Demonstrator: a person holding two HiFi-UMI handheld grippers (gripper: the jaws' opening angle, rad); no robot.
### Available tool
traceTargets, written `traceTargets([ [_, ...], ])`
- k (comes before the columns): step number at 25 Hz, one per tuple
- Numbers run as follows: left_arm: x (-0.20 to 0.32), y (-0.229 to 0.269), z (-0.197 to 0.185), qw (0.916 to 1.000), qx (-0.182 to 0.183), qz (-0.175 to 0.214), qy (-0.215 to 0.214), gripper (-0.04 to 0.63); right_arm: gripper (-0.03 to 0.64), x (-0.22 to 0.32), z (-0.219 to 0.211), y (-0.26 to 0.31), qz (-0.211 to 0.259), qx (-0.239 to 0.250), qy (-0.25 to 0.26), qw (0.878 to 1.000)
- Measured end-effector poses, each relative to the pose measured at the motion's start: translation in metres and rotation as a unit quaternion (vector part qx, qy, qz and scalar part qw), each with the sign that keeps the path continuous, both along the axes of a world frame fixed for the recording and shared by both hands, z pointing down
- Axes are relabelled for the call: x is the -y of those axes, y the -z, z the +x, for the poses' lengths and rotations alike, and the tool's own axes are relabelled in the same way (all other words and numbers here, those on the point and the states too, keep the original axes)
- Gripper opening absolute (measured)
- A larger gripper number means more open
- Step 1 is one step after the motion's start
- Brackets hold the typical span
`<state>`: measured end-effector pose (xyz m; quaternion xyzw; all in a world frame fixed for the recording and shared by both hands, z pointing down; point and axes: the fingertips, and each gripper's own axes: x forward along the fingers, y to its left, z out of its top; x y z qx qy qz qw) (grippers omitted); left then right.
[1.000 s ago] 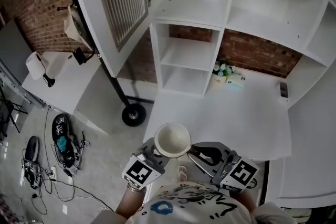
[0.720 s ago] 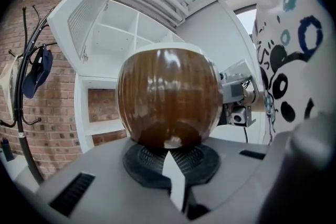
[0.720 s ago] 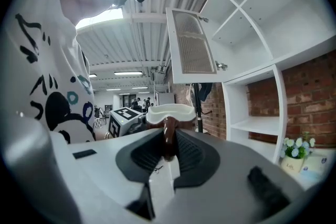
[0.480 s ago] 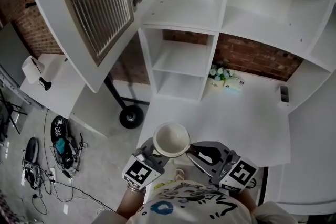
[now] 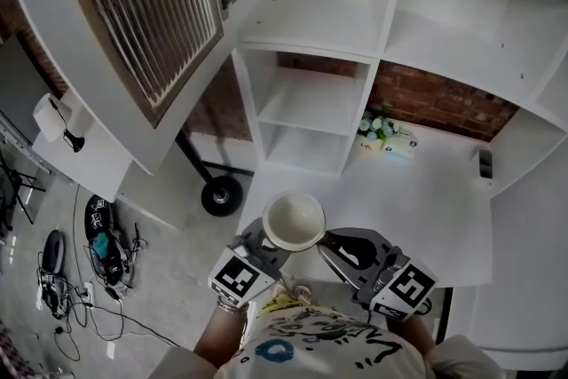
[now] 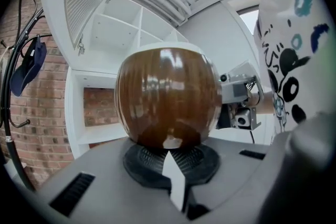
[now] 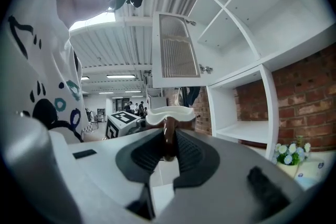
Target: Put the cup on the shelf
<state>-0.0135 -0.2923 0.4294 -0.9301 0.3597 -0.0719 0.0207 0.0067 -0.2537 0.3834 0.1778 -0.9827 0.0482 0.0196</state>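
A round cup, glossy brown outside [image 6: 167,97] and white inside [image 5: 294,221], hangs in front of the person over the near edge of the white desk [image 5: 426,209]. My right gripper [image 5: 330,246] is shut on the cup's brown handle [image 7: 168,139], which stands pinched between the pads under the white rim. My left gripper [image 5: 264,246] sits low on the cup's other side, jaws shut, and the cup's belly rests against its tips [image 6: 170,157]. The white shelf unit [image 5: 311,93] with open compartments stands ahead, beyond the desk.
An open cabinet door with a ribbed panel [image 5: 142,22] juts out at the upper left. A small pot of flowers [image 5: 376,122] and a pale box [image 5: 399,143] sit at the back of the desk, with a small dark object [image 5: 480,162] at its right end. Cables and gear lie on the floor [image 5: 98,253] to the left.
The cup and both grippers have edged forward toward the shelf. Both grippers keep the same hold.
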Motion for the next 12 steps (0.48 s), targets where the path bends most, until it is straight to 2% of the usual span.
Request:
traceTargets([
  [12, 0.085, 0.021, -0.011, 0.9994, 0.016, 0.023, -0.020, 0.015, 0.063, 0.083, -0.013, 0.016, 0.010, 0.016, -0.070, 0.997],
])
